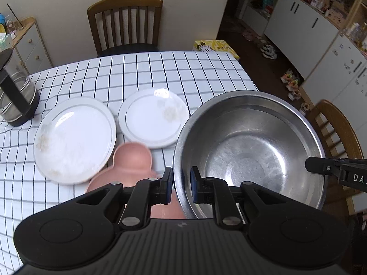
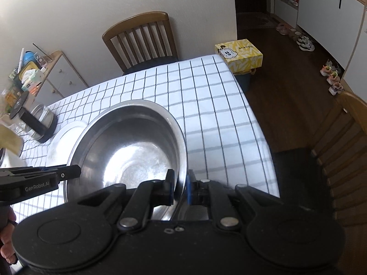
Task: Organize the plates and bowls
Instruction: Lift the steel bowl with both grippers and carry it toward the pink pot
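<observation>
1. The left hand-held gripper [image 1: 181, 184] is clenching the near-left rim of the steel bowl [image 1: 250, 151], one pad inside the wall and one outside.
2. The right hand-held gripper [image 2: 180, 189] is clamping the opposite rim of the same bowl, its blue pads pinching the thin metal edge; in the left wrist view its fingers are entering from the right.
3. The bowl is hanging tilted between the two grippers, apparently clear of the desk [image 1: 142, 73], above the desk's right-hand side.
4. Judging by its look, the bowl is behaving as a stiff, fairly light but wide shell with a smooth, slippery rim; two opposed rim holds are suiting it, since a single pinch would be letting it swing or slide.
5. A pink dish [image 1: 130, 160] is lying just beneath the left gripper, near the front edge of the desk; its full shape is blurred and partly hidden.
6. Two white plates are lying farther in, the larger plate [image 1: 75, 139] toward the left edge and the smaller plate [image 1: 153, 118] just beside it, apart from each other.
7. These plates are looking rigid, glossy and breakable, so each is calling for a firm rim hold.
8. A glass kettle [image 1: 16, 96] is standing at the left edge.
9. A wooden chair [image 1: 125, 25] is standing beyond the far edge.
</observation>
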The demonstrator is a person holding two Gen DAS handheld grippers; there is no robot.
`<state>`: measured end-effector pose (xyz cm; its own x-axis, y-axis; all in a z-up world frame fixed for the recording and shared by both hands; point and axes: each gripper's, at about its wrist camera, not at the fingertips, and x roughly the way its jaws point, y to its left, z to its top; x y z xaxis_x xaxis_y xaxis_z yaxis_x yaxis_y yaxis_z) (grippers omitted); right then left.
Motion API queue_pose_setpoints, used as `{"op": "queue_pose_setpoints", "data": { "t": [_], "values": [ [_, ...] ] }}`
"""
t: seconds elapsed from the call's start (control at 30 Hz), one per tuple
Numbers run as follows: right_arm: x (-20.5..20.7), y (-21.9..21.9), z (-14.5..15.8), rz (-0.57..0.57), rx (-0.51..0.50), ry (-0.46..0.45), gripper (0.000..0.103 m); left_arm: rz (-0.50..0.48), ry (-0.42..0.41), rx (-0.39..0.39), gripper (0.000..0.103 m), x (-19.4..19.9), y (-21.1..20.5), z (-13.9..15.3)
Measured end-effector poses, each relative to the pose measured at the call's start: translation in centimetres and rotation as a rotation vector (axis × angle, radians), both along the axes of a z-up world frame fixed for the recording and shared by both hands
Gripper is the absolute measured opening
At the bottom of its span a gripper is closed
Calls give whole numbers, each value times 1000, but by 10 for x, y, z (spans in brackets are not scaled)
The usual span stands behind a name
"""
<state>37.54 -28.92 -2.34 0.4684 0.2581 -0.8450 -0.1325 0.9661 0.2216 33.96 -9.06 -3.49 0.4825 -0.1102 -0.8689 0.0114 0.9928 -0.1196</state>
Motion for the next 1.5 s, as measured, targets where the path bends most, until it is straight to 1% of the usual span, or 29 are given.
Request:
{"op": "queue_pose_setpoints", "data": {
  "t": [0.2, 0.43, 0.53, 0.73, 0.97, 1.1, 1.33, 1.5],
  "values": [
    [-48, 0, 0, -24, 9, 10, 11, -45, -4, 7, 15, -48, -1, 2],
    [-107, -7, -7, -50, 26, 24, 11, -117, 0, 16, 15, -103, -7, -7],
    [-130, -15, -15, -68, 50, 42, 11, -146, 4, 11, 15, -124, -10, -14],
    [-169, -23, -37, -78, 31, 62, 11, -188, 32, 5, 15, -158, -20, -43],
    [-192, -34, -72, -99, -5, 107, 11, -211, 92, 4, 15, -173, -34, -83],
    [-200, -39, -90, -106, -24, 138, 11, -232, 100, 13, 15, -177, -43, -98],
    [-203, -47, -110, -126, -23, 175, 12, -250, 126, 24, 15, -177, -51, -110],
    [-203, -49, -114, -132, -23, 181, 12, -256, 116, 26, 15, -175, -53, -110]
  ]
}}
